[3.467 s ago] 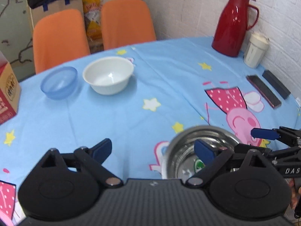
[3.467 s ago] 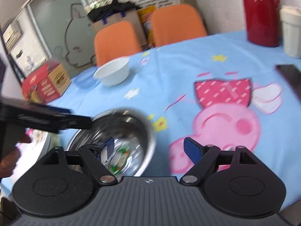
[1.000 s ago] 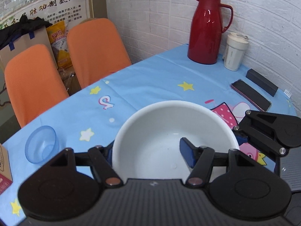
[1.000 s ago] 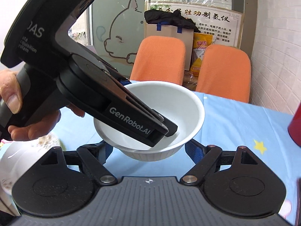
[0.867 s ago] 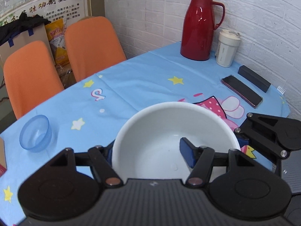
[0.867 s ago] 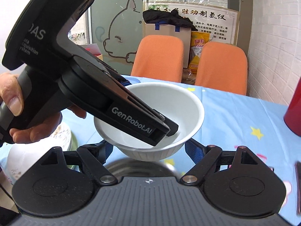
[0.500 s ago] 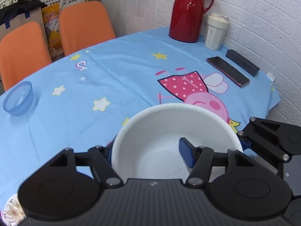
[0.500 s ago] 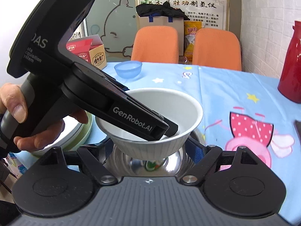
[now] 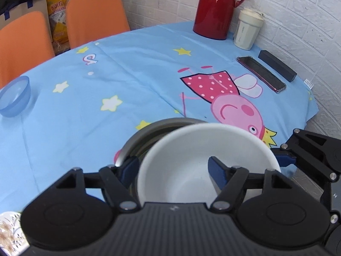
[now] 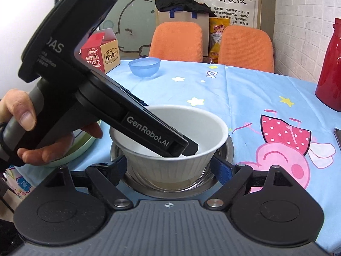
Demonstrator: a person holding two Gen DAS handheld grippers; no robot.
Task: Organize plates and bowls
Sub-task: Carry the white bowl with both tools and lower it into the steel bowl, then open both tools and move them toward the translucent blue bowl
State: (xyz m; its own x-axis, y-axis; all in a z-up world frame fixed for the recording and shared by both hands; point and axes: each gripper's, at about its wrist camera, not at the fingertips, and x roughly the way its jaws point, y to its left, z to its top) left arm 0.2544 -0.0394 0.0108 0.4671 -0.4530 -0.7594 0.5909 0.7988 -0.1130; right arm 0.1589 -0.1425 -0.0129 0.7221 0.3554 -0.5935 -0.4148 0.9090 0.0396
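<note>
So right now your white bowl (image 10: 166, 170) is sitting down inside the steel bowl (image 9: 149, 132), near the front edge of the desk (image 9: 127, 64) with the blue cartoon cloth on it. It sits a bit off-centre, so more of the steel rim shows on the far left side in the left wrist view. Your left gripper (image 9: 172, 166) comes in steeply from above and straddles the near wall of the white bowl, with one finger outside it over the steel bowl and the other down inside the white one. Its jaws have just been opening, so the wall is between them but they're apart from it and not pinching it. In the right wrist view you can see your left hand (image 10: 32, 132) wrapped round that gripper's handle. Your right gripper (image 10: 170, 164) has its jaws spread wide, one finger on each side of the white bowl and low over the steel rim. The pads look just beside the wall rather than squeezing it. The small blue bowl (image 9: 13, 96) is well apart, over at the far left by the orange chairs (image 9: 96, 17). A green-rimmed plate (image 10: 85, 145) sits just left of the steel bowl, partly under your hand. The red jug (image 9: 215, 8), pale cup (image 9: 247, 32), phone (image 9: 262, 74) and black box (image 9: 277, 66) are all lined up by the brick wall.
</note>
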